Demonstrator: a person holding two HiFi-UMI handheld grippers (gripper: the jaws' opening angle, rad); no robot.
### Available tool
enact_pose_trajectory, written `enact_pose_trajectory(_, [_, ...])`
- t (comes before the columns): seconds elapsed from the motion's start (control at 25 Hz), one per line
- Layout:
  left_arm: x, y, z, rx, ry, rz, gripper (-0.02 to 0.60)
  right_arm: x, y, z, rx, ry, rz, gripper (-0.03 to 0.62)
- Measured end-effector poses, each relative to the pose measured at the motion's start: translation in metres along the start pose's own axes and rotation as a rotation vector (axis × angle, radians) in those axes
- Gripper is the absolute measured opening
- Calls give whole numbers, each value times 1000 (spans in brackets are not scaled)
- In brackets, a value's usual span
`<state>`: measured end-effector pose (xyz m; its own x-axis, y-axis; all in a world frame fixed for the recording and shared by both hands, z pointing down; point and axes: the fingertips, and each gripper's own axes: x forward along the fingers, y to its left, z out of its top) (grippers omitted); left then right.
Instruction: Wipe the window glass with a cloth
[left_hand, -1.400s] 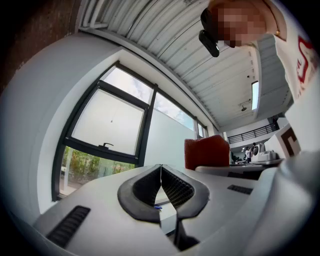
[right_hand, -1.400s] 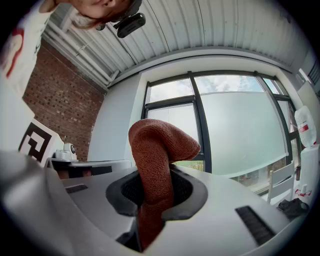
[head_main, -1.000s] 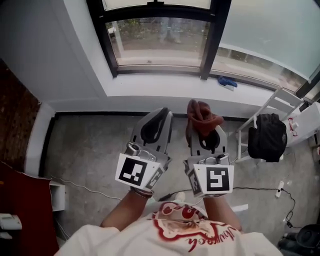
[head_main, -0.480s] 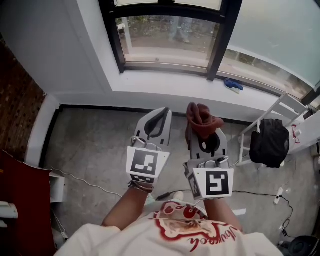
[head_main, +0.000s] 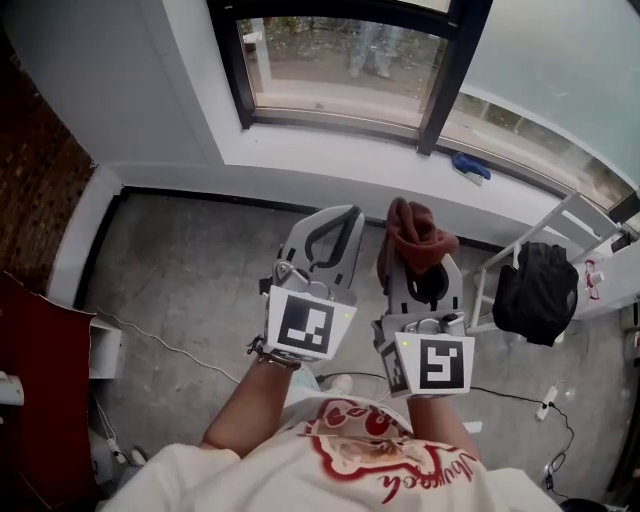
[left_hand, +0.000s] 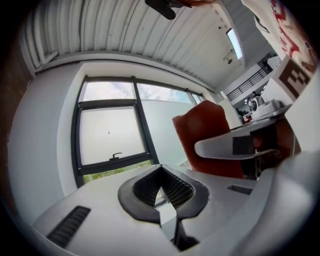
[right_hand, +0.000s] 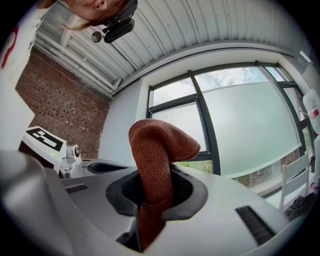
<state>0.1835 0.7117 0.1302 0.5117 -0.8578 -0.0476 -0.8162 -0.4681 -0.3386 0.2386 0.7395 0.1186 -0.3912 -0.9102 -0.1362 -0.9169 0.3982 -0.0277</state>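
- The left hand-held gripper (head_main: 336, 216) sits just left of centre in the head view, over the grey floor (head_main: 190, 270). Its jaws are closed tip to tip with nothing between them.
- The window glass (head_main: 340, 55) fills the upper middle of the frame, above a white sill (head_main: 330, 160), well apart from both grippers.
- The right hand-held gripper (head_main: 425, 262) is just right of centre, beside the left one. Its jaws are clamped on the cloth (head_main: 412, 235).
- The reddish-brown cloth stands up between those jaws, and its free end curls over beyond the tips, towards the sill.
- A small blue thing (head_main: 468, 166) lies on the sill at upper right.
- A black bag (head_main: 530, 280) hangs at the right edge.
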Motion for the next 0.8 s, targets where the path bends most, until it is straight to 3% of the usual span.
enact_pose_trajectory(0.16, [9, 15, -13, -148, 17, 79, 21, 13, -7, -6, 16, -5, 19, 84])
enact_pose_trajectory(0.32, [27, 42, -34, -196, 70, 140, 21, 39, -19, -14, -24, -13, 2, 84])
enact_pose_trajectory(0.48, [64, 64, -49, -264, 59, 123, 21, 77, -31, -21, -49, -9, -14, 84])
enact_pose_trajectory(0.8, [184, 125, -71, -266, 8, 30, 21, 205, -83, -33, -60, -20, -102, 84])
